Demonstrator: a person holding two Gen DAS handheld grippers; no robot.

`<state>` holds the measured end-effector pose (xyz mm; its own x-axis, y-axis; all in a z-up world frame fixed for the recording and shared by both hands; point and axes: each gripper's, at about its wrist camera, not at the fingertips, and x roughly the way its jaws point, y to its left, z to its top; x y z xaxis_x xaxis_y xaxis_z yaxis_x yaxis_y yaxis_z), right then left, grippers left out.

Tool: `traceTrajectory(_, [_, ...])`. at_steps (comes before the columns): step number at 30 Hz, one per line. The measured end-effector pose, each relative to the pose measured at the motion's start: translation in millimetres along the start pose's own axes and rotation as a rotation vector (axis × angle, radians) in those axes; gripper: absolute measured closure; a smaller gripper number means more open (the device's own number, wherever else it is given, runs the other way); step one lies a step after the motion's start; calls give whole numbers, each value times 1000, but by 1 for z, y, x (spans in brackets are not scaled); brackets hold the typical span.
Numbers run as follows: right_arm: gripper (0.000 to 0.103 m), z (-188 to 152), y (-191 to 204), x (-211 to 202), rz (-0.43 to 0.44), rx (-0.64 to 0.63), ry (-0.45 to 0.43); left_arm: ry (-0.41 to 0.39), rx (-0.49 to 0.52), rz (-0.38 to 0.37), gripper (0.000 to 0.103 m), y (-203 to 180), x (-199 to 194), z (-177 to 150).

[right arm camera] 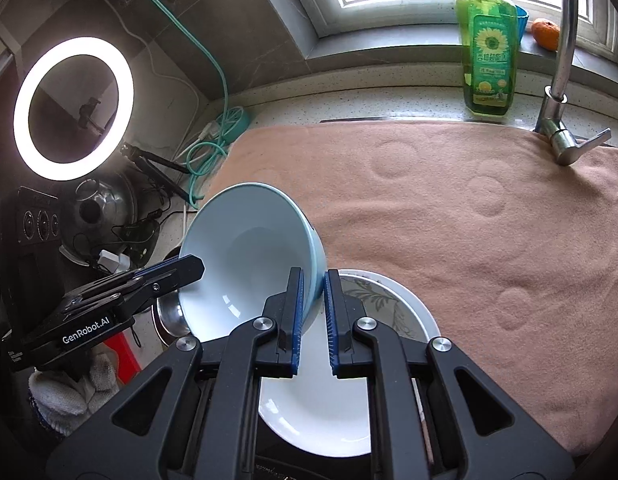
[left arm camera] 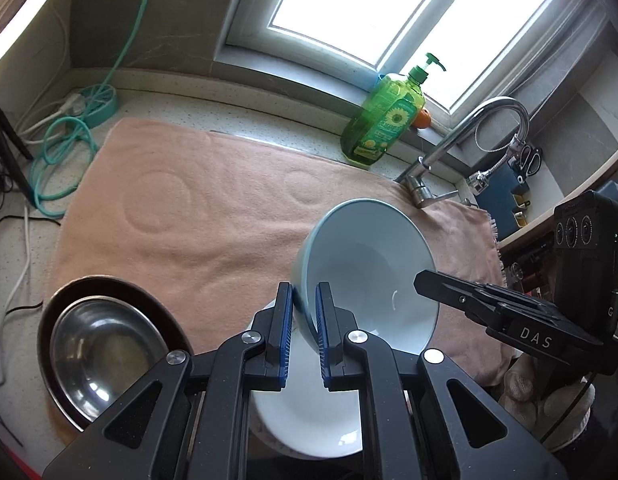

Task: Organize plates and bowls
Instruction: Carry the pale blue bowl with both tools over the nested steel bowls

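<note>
In the left wrist view, a light blue bowl (left arm camera: 369, 272) is being held tilted, its rim clamped between the blue pads of the left gripper (left arm camera: 305, 312). The opposite rim is being met by the right gripper (left arm camera: 437, 284), reaching in from the right; whether its jaws are pinching there cannot be told from this view. Beneath the bowl, a white bowl (left arm camera: 309, 420) is being carried at the near edge of the pink towel (left arm camera: 213, 216). At the towel's near left corner, a steel bowl (left arm camera: 93, 356) is being kept inside a dark plate (left arm camera: 49, 312).

In the right wrist view, the same light blue bowl (right arm camera: 249, 256) is being gripped on its right rim by the right gripper (right arm camera: 313, 304), jaws closed on the rim. The left gripper (right arm camera: 189, 268) is being pressed onto the far rim from the left. The white bowl (right arm camera: 317, 412) is being seen below, resting in a patterned plate (right arm camera: 397, 308) at the towel's (right arm camera: 469, 220) near edge. A green soap bottle (right arm camera: 489, 48) is being kept near the far edge, beside the faucet (right arm camera: 561, 80).
</note>
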<state>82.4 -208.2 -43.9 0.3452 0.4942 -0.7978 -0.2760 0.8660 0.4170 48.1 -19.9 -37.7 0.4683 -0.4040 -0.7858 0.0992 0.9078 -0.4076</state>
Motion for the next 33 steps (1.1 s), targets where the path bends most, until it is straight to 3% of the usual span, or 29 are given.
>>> traceTrajectory(18, [92,-11,107,64,100,-158,111,-58,-186,105,93,99,-59,-35])
traceTrajectory(33, [92,-26,138,116,73,-202,204,-18,-263,144,93,148,-59,-58])
